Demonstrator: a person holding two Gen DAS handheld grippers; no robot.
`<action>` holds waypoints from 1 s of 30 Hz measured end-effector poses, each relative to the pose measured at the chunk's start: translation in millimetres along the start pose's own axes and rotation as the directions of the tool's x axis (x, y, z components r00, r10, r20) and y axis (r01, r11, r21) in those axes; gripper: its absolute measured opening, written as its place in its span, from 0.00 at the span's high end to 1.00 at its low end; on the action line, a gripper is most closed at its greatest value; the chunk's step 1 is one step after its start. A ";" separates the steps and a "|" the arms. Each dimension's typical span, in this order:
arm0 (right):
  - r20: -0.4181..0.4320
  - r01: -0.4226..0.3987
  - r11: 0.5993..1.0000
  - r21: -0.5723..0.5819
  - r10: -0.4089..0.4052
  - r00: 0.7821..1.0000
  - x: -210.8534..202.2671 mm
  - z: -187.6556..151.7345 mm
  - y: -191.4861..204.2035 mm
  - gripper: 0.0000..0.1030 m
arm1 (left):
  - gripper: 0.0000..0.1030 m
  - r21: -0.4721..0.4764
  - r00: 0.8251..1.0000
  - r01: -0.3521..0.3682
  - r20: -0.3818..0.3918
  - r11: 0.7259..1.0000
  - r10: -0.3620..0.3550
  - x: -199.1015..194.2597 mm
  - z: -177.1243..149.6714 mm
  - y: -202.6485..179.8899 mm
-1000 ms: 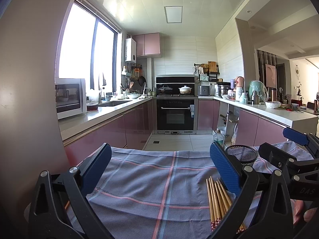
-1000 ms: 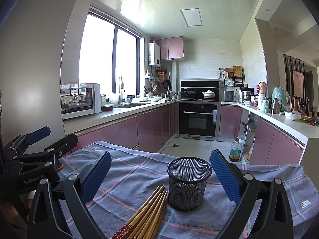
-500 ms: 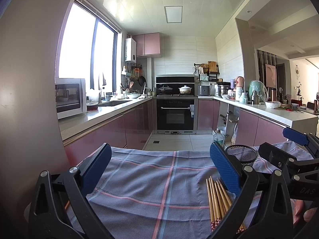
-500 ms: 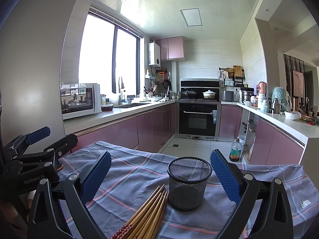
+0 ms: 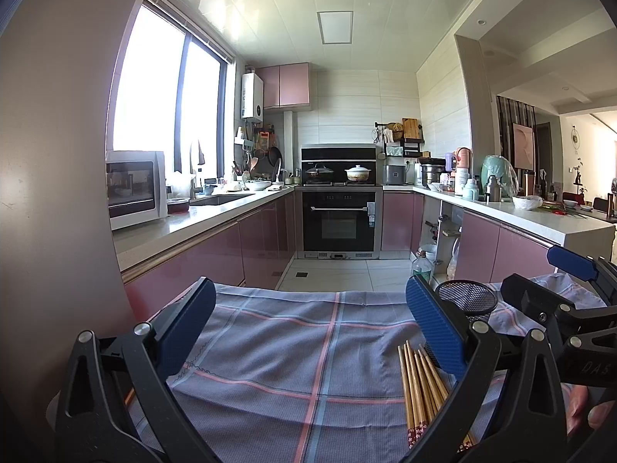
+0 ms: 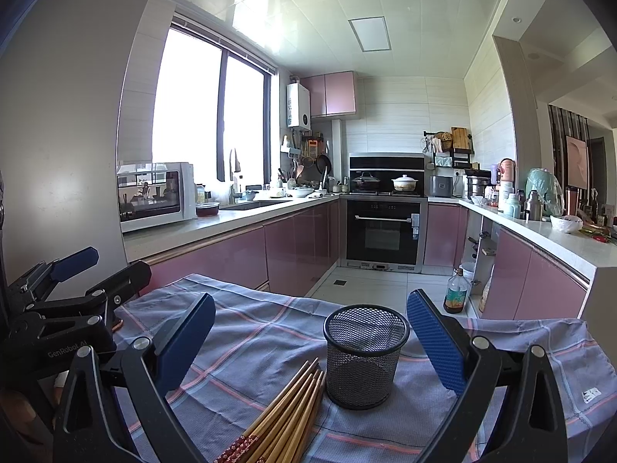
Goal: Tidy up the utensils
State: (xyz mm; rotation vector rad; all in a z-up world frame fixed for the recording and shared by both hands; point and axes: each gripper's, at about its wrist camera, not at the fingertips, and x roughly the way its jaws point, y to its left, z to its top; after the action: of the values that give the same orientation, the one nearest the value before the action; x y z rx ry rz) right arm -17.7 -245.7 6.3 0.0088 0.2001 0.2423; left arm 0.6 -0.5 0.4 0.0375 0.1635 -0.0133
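A bundle of wooden chopsticks (image 6: 285, 413) with red patterned ends lies on the checked cloth, just left of a black mesh holder (image 6: 364, 355) that stands upright and looks empty. The chopsticks (image 5: 420, 389) and holder (image 5: 468, 301) also show at the right of the left wrist view. My right gripper (image 6: 308, 343) is open and empty, held above the cloth in front of the holder. My left gripper (image 5: 308, 328) is open and empty over bare cloth, left of the chopsticks. The right gripper (image 5: 570, 289) also shows at the right edge of the left view, and the left gripper (image 6: 77, 281) at the left edge of the right view.
The blue-grey checked cloth (image 5: 277, 355) covers the table. Beyond its far edge lie the kitchen floor and pink cabinets (image 6: 300, 247). An oil bottle (image 6: 455, 293) stands on the floor. A wall (image 5: 50, 193) is close on the left.
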 end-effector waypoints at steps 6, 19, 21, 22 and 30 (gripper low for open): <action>-0.002 -0.003 1.000 0.003 0.003 1.000 0.1 0.1 -0.3 0.07 | 0.06 0.000 1.000 0.002 -0.001 1.000 -0.002 1.1 -1.1 -0.7; -0.146 -0.052 0.998 0.020 0.055 0.988 15.8 -15.6 -9.0 0.07 | 0.06 0.014 0.995 0.052 -0.081 0.999 -0.051 18.6 -13.5 -2.2; -0.213 -0.066 0.997 0.031 0.071 0.975 23.5 -24.7 -12.2 0.07 | 0.06 0.017 0.989 0.077 -0.124 0.997 -0.074 26.2 -18.7 -3.2; -0.243 -0.076 0.996 0.040 0.083 0.966 27.4 -29.0 -14.2 0.10 | 0.06 0.022 0.986 0.086 -0.146 0.996 -0.082 30.0 -21.9 -4.4; -0.488 -0.120 0.988 0.096 0.152 0.859 61.2 -68.0 -18.6 0.42 | 0.08 0.108 0.937 0.204 -0.310 0.973 -0.162 64.3 -52.3 -29.5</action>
State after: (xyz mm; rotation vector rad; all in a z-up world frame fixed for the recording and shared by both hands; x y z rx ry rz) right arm 31.4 -250.2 -72.9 0.0227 0.7239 0.3787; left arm 55.1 -28.6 -62.7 0.1642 0.4695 -0.2070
